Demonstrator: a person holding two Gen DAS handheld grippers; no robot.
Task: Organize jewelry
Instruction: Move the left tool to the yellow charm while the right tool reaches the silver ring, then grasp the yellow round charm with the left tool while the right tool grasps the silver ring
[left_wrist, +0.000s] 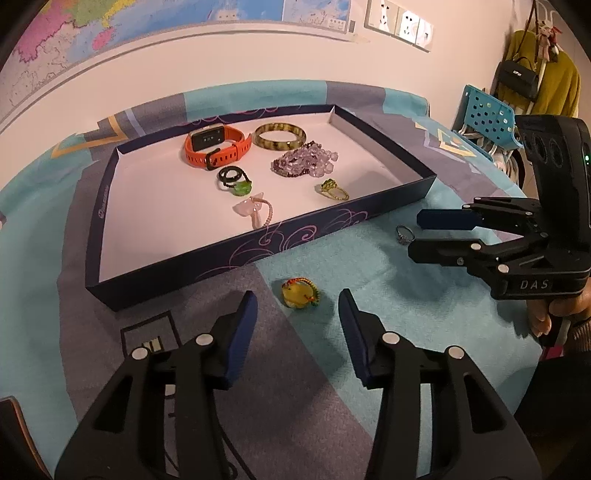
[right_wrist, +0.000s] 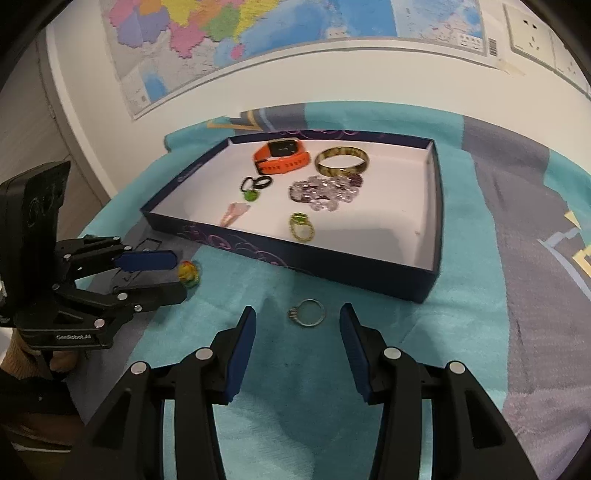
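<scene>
A dark blue tray (left_wrist: 317, 225) (right_wrist: 369, 275) holds an orange watch (left_wrist: 218, 144) (right_wrist: 282, 155), a tortoiseshell bangle (left_wrist: 280, 136) (right_wrist: 341, 161), a purple bead bracelet (left_wrist: 306, 160) (right_wrist: 325, 192), a green charm (left_wrist: 240, 188), a pink charm (left_wrist: 255, 210) and a gold ring (left_wrist: 332, 189) (right_wrist: 301, 227). A yellow pendant (left_wrist: 299, 293) (right_wrist: 189, 273) lies on the cloth just ahead of my open left gripper (left_wrist: 297, 317) (right_wrist: 171, 275). A silver ring (right_wrist: 307, 313) (left_wrist: 403, 234) lies ahead of my open right gripper (right_wrist: 297, 328) (left_wrist: 413, 235).
The table carries a teal and grey patterned cloth (right_wrist: 480, 314). A map hangs on the wall behind (right_wrist: 258, 37). A blue perforated chair (left_wrist: 487, 114) and hanging bags (left_wrist: 528, 74) stand at the right.
</scene>
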